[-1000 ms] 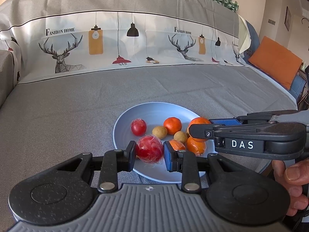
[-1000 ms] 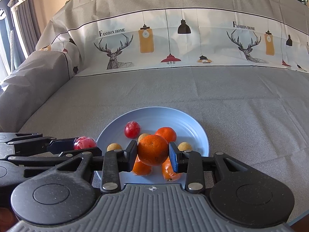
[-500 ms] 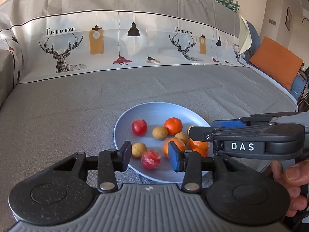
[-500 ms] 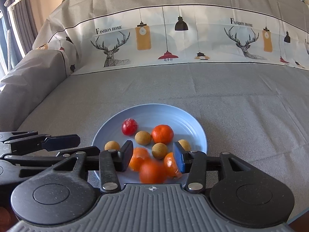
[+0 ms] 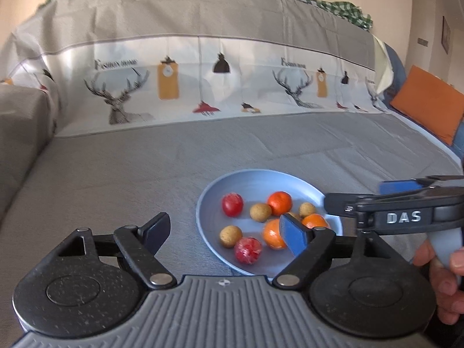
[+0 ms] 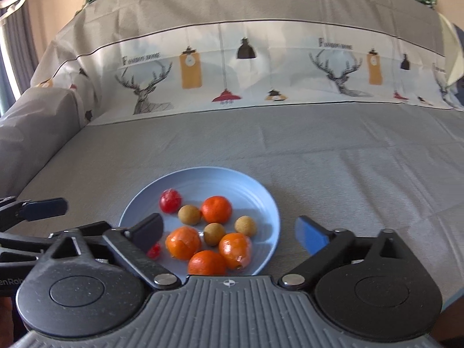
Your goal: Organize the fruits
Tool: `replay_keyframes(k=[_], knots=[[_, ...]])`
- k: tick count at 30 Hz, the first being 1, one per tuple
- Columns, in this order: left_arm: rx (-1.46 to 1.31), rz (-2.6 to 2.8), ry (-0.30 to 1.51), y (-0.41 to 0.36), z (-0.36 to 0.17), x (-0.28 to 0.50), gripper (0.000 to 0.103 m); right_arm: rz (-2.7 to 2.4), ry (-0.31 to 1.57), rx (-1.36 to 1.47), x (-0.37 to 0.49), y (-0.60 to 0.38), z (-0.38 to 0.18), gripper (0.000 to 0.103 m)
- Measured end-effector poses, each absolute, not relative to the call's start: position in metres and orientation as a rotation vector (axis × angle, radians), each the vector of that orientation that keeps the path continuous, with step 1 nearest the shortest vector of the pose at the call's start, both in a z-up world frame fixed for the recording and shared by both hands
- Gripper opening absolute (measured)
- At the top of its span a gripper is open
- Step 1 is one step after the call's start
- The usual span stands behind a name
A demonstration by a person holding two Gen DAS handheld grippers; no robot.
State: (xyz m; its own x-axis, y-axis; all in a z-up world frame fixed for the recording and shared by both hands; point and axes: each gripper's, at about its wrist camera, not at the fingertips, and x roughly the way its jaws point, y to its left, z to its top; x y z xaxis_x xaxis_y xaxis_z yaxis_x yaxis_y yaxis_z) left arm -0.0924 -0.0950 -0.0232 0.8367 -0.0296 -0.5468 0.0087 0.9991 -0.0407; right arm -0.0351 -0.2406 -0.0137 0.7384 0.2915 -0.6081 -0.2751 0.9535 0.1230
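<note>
On blue plate (image 6: 271, 203), all visible fruit gathered: four oranges (image 6: 217, 209), four brown longans (image 6: 189, 215), two red fruits (image 6: 170, 201); left tool (image 5: 223, 233) spread wide, holding nothing; right tool (image 6: 230, 232) likewise wide and bare; none seen loose on grey cover (image 6: 348, 156); apparently done, only withdrawal left.

Deer-print cover (image 5: 203, 87) drapes sofa; orange cushion (image 5: 429, 107) right.

Right gripper (image 5: 397, 187) side: "DAS", white letters
Sofa cover (image 6: 232, 58), beyond fingers: "FASHION HOME", blurred
Left gripper (image 6: 37, 207) body: "enRob", cut off
</note>
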Motion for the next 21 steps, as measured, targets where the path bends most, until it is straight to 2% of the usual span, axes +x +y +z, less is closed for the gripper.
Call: replay_keyframes(k=[3, 7, 8, 9, 21], knots=[[-0.062, 0.021, 0.558, -0.091, -0.015, -0.102, 0.086, 0.270, 0.670, 0.025, -0.043, -0.245, -0.009, 0.102], [-0.122, 0.077, 0.631, -0.085, -0.010, -0.114, 0.087, 0.245, 0.655, 0.020, -0.057, -0.249, -0.001, 0.102], [-0.126, 0.073, 0.648, -0.085, -0.010, -0.116, 0.093, 0.240, 0.652, 0.020, -0.060, -0.249, 0.001, 0.102], [-0.127, 0.058, 0.665, -0.087, -0.010, -0.118, 0.103, 0.238, 0.652, 0.021, -0.062, -0.250, 0.002, 0.102], [-0.113, 0.094, 0.769, -0.081, -0.034, -0.095, 0.103, 0.246, 0.731, -0.005, -0.048, -0.233, -0.017, 0.102]])
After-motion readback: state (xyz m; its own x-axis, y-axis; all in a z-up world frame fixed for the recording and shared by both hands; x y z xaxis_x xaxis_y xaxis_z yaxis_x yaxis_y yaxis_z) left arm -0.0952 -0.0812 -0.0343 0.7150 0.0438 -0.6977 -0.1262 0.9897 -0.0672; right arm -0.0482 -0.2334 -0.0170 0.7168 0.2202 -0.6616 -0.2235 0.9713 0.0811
